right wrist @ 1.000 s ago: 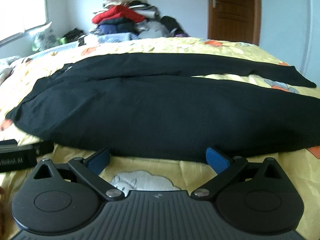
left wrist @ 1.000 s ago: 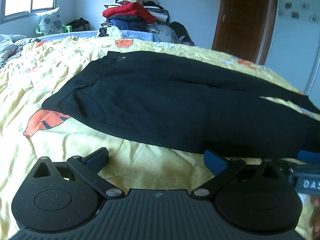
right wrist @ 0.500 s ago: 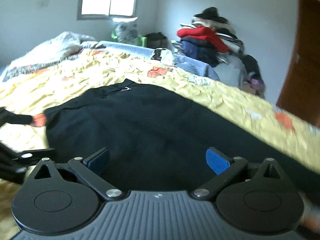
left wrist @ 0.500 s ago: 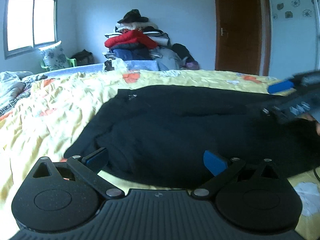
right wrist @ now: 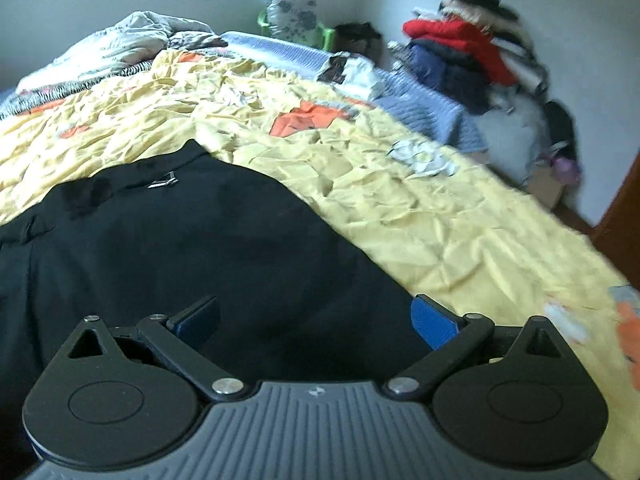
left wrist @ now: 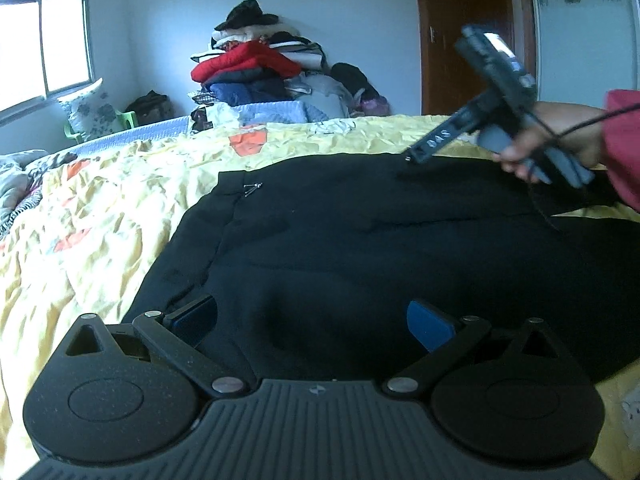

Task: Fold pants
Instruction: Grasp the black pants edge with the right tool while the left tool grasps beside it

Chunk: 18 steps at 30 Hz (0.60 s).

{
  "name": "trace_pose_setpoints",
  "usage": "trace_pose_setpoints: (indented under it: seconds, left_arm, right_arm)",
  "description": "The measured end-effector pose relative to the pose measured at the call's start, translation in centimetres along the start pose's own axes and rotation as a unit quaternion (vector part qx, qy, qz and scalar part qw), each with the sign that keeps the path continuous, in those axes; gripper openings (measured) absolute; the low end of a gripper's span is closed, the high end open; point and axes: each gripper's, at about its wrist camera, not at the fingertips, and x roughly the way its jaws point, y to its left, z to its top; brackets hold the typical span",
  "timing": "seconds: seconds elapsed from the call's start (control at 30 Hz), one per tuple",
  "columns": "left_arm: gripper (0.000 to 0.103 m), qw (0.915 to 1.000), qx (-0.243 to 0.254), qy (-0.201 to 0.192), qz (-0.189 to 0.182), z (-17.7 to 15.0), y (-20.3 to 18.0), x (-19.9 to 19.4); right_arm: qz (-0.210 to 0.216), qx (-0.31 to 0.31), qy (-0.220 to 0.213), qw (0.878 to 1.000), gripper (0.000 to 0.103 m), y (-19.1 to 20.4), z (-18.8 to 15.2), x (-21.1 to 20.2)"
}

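Black pants (left wrist: 360,240) lie spread flat on a yellow bedsheet (left wrist: 100,220), waistband with a small metal clasp (left wrist: 253,188) to the left. My left gripper (left wrist: 312,322) is open and empty, hovering over the near hip area. My right gripper (right wrist: 316,320) is open and empty over the pants' (right wrist: 180,248) far edge, facing the waistband clasp (right wrist: 163,181). In the left wrist view the right gripper's body (left wrist: 496,92) is held up in a hand above the pants' far side.
The yellow sheet (right wrist: 400,208) extends far around the pants. A tall pile of clothes (left wrist: 260,68) stands past the bed's far edge. Crumpled bedding (right wrist: 120,48) lies at the head end. A brown door (left wrist: 468,36) is at the back right.
Both grippers moved from the bed's near edge forward over the pants. The right gripper swung across to the far side and turned left toward the waistband. Both stayed open.
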Motion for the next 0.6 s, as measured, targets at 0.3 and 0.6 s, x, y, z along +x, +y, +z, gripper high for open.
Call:
trace_pose_setpoints:
  seconds: [0.3, 0.6]
  left_arm:
    - [0.102, 0.999, -0.037, 0.023, -0.004, 5.3, 3.7, 5.1]
    - [0.101, 0.9549, -0.271, 0.093, -0.077, 10.5, 11.0, 13.6]
  right_arm:
    - [0.1, 0.096, 0.033, 0.99, 0.066, -6.2, 1.1, 6.2]
    - [-0.006, -0.192, -0.024, 0.981, 0.005, 4.5, -0.8, -0.5]
